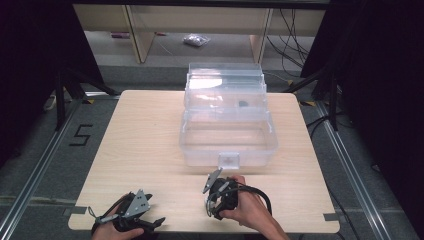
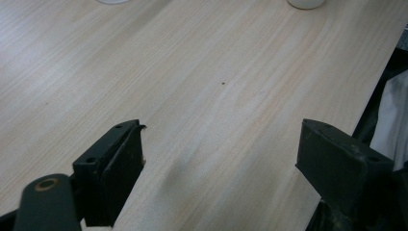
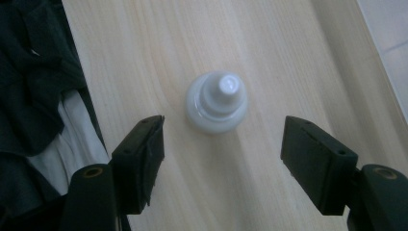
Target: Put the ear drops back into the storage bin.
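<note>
A small white bottle (image 3: pixel 217 101) with a rounded nozzle cap stands upright on the wooden table (image 1: pixel 145 150); the right gripper view sees it from above. My right gripper (image 3: pixel 223 127) hangs over it, open, one jaw on each side and neither touching it. In the high view my right gripper (image 1: pixel 214 204) points down at the table near the front edge, in front of the clear box (image 1: pixel 227 132). My left gripper (image 1: pixel 152 223) lies low at the front left. The left gripper (image 2: pixel 221 127) is open over bare wood.
The clear plastic box stands at the table's middle back with its lid raised and a latch tab (image 1: pixel 228 160) facing me. A small dark item (image 1: pixel 242 104) lies in its upper part. Two white shapes (image 2: pixel 305 4) touch the top edge of the left gripper view. The table's front edge is close.
</note>
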A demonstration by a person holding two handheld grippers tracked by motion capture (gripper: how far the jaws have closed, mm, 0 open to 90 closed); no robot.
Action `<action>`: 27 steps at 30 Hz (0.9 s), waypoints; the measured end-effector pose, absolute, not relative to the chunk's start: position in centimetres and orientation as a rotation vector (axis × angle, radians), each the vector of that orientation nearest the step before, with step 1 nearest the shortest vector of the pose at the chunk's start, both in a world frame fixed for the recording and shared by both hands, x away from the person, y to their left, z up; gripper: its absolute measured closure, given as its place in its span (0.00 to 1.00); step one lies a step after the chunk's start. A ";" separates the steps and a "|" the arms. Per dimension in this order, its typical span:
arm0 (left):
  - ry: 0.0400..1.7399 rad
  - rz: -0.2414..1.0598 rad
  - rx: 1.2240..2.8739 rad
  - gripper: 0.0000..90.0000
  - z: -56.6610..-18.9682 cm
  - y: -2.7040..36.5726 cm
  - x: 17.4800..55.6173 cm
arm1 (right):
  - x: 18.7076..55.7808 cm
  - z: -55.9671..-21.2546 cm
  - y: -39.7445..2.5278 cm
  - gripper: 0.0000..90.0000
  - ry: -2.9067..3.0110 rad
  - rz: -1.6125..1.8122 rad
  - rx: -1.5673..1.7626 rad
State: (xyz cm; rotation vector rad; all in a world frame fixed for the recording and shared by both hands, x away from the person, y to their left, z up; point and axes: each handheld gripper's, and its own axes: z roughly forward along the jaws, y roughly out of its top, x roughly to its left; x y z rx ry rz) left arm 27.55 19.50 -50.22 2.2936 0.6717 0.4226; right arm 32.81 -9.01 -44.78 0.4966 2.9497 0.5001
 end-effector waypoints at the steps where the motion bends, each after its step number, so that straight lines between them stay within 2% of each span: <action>1: 0.671 0.423 2.293 0.18 -50.2 19.5 27.5 | 32.8 -44.8 -8.9 0.37 2.956 0.488 0.494; 13: 0.670 0.423 2.290 0.18 -50.2 19.5 27.6 | 33.7 -45.2 -7.1 0.46 2.976 0.369 0.364; 27: 0.685 0.417 2.288 0.18 -50.3 19.5 27.5 | 34.1 -45.6 -6.4 0.55 3.014 0.319 0.380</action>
